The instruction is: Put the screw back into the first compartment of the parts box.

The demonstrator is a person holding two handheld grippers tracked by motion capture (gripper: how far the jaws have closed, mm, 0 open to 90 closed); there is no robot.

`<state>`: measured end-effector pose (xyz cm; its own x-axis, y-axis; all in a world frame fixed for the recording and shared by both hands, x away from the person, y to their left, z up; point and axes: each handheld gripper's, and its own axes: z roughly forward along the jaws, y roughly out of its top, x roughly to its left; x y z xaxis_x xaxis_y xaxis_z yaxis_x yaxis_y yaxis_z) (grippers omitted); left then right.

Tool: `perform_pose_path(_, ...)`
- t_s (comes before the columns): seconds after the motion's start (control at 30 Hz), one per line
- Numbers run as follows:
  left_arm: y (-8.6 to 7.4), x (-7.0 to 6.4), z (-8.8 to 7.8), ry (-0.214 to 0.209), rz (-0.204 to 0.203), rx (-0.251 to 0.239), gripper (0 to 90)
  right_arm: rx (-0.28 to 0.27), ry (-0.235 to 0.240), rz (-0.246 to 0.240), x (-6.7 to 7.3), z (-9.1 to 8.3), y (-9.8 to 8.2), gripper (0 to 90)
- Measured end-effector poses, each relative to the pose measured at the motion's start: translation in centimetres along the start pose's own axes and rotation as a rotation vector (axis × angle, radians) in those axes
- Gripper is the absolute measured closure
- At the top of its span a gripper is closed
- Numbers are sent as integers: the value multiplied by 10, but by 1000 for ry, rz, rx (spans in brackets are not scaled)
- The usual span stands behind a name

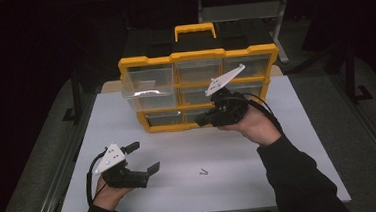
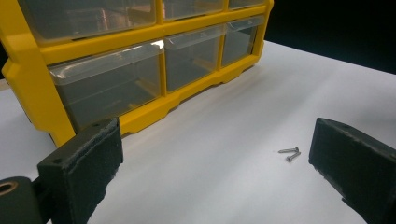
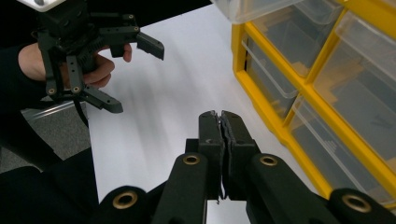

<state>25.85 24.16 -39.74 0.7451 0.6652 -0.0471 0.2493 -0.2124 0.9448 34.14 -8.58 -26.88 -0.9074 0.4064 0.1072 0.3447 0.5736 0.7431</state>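
White table [image 1: 291, 179], dark surround. Yellow drawer organizer [image 1: 150, 63] with clear drawers stands on far half, black top, yellow handle. Two small screws [image 1: 203, 172] lie together near front centre, well apart from organizer.

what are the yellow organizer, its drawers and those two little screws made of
Organizer frame: looks like molded yellow plastic, opaque with a dull sheen and rounded edges. Drawers: clear plastic, see-through with glossy highlights along the lips. Screws: probably metal, grey and slightly shiny, with threaded shanks; too small to tell more.
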Motion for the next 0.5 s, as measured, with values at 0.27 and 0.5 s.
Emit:
perform_pose_path(0.27,0,0,0,-1,-7,2,24,4,-5,-14,-2,-1,9,873)
perform_pose_path(0.5,-1,-1,1,-1,-12,-2,23,9,-4,-7,0,-1,17,873)
